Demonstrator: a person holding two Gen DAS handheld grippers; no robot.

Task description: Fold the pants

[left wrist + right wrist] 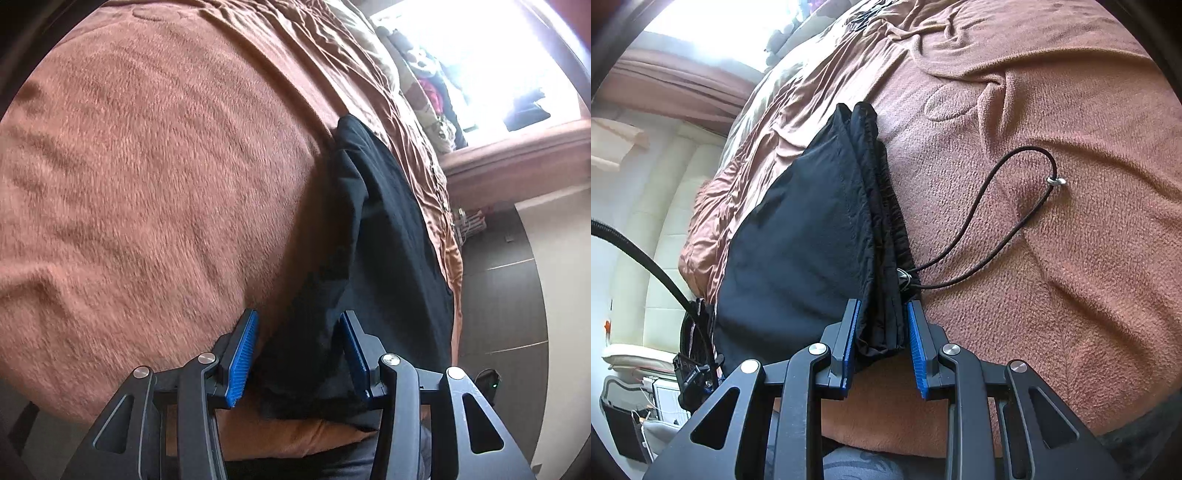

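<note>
Black pants half-folded at the near edge of the bed, one claw clamped on them and one standing loose.

The pants (798,236) lay on the brown fleece blanket (1052,258), doubled lengthwise so the waistband stacked on itself, drawcord (979,229) trailing out across the fleece. The right gripper (881,343) pinched that bunched waistband end between its blue pads, probably to pin the layers while the other end was dealt with. The left gripper (299,354) stood part-open astride the other end of the pants (388,240); cloth lay between its jaws, and its pads (242,360) did not seem to press on it.
</note>
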